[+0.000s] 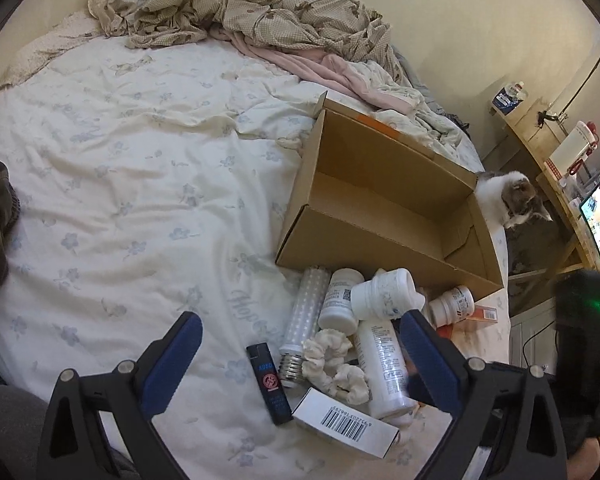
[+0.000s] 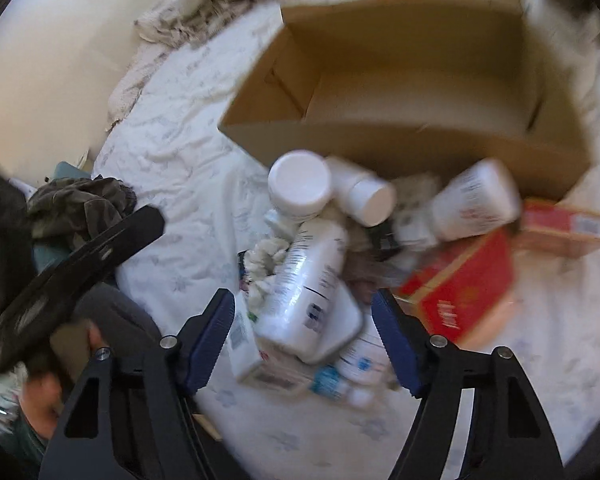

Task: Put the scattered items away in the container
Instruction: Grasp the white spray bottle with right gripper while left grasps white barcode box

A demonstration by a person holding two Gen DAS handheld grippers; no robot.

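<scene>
The cardboard box (image 1: 388, 216) sits open on the bed's floral sheet (image 1: 140, 184), near the edge, and as far as both views show, its inside is bare: nothing has gone in yet, so the tidying looks to be at its very start. All the clutter lies heaped just in front of the box's near wall: an LED corn bulb (image 1: 304, 320), two white pill bottles (image 1: 342, 300) beside it, a tall white lotion bottle (image 1: 384, 368), a cream scrunchie (image 1: 334, 364), a black lighter (image 1: 270, 382), a barcoded white carton (image 1: 346, 428), and a red box (image 2: 464, 292). The left gripper (image 1: 300, 356) hangs above the pile with its jaws wide apart, holding nothing. The right gripper (image 2: 304, 332) has the lotion bottle between its blue pads, which stand clear of it; no grip is made.
</scene>
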